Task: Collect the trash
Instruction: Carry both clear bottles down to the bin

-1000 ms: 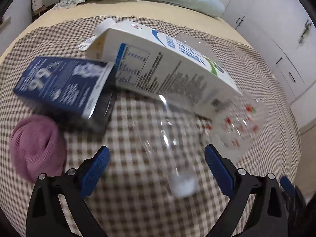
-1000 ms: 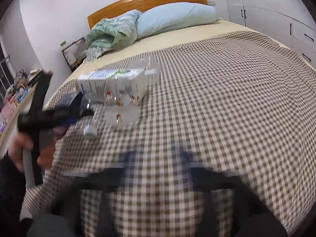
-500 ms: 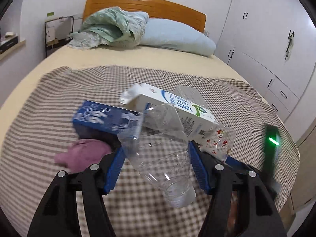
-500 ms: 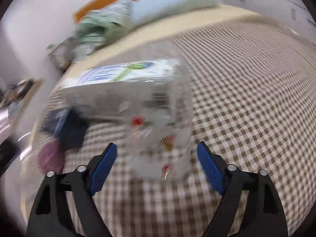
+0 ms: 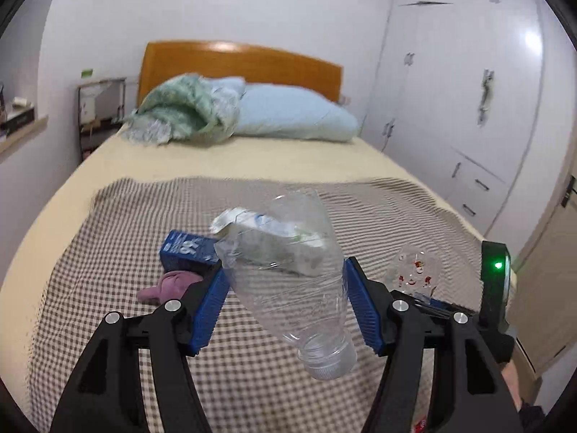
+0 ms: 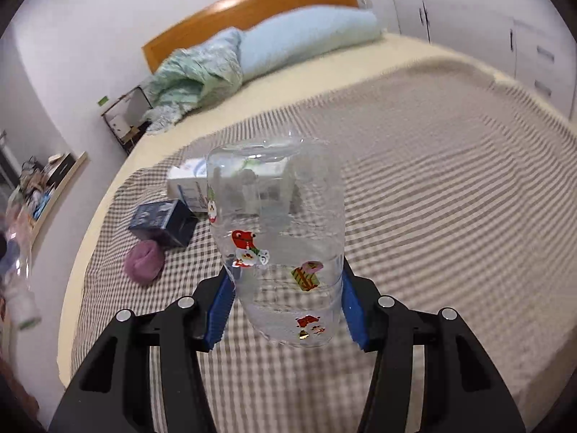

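Note:
My left gripper (image 5: 287, 269) is shut on a crushed clear plastic bottle (image 5: 299, 310), held above the bed with its neck toward the camera. My right gripper (image 6: 285, 270) is shut on a clear plastic cup (image 6: 277, 216) with Christmas stickers, also held off the bed. The cup (image 5: 414, 270) shows at the right of the left wrist view. On the checked blanket (image 6: 432, 216) lie a white carton (image 6: 187, 184), a dark blue box (image 6: 164, 222) and a purple cloth ball (image 6: 144, 261). The box (image 5: 187, 249) and cloth (image 5: 166, 287) lie beyond my left fingers.
A pale blue pillow (image 5: 295, 115) and a green quilt (image 5: 176, 108) lie at the wooden headboard (image 5: 238, 65). White wardrobes (image 5: 468, 108) line the right side. A cluttered shelf (image 6: 47, 184) and a nightstand (image 5: 101, 108) stand left of the bed.
Both grippers closed, the left on the clear bottle and the right on the sticker cup, and lifted them off the blanket. The left view rose and tilted up toward the headboard.

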### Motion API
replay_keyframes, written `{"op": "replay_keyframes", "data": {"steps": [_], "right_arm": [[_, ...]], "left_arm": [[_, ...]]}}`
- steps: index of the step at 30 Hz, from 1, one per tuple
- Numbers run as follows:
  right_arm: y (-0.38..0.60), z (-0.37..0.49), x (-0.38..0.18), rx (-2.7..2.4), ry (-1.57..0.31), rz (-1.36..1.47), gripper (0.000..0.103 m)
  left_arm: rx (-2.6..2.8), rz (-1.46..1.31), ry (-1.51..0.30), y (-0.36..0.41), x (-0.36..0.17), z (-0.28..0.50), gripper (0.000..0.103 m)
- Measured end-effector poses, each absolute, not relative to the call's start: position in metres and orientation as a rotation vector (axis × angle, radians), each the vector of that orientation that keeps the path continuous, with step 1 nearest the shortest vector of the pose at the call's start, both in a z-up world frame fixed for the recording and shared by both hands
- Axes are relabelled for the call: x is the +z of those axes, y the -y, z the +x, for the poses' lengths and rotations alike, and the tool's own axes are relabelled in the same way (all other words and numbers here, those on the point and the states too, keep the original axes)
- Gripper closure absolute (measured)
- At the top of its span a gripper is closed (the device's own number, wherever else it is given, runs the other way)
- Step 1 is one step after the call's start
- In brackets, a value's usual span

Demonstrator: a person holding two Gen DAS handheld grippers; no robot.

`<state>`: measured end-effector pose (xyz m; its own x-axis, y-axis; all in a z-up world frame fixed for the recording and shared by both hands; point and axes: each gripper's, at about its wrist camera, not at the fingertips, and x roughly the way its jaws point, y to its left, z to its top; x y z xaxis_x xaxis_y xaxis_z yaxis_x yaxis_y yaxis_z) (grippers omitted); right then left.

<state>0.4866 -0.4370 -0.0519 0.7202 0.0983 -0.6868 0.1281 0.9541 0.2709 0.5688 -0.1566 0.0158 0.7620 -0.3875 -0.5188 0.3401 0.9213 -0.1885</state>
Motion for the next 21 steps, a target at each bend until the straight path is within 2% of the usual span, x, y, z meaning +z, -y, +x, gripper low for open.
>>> {"op": "replay_keyframes", "data": {"steps": [8, 12, 17, 21], "right_arm": [[0.546, 0.339, 0.010, -0.170, -0.662, 0.296, 0.049], [0.613, 0.264, 0.010, -0.285, -0.650, 0.312, 0.049], [0.657, 0.200, -0.062, -0.370, -0.768, 0.333, 0.047], [0.684, 0.169, -0.171, -0.390, -0.967, 0.450, 0.046]], "left_arm": [[-0.575, -0.051, -0.579, 0.239, 0.040, 0.458, 0.041], [-0.703, 0.011, -0.602, 0.313, 0.026, 0.407, 0.041], [-0.850, 0.090, -0.805, 0.420, -0.060, 0.369, 0.040], [-0.871, 0.209, -0.947, 0.482, -0.142, 0.350, 0.040]]}}
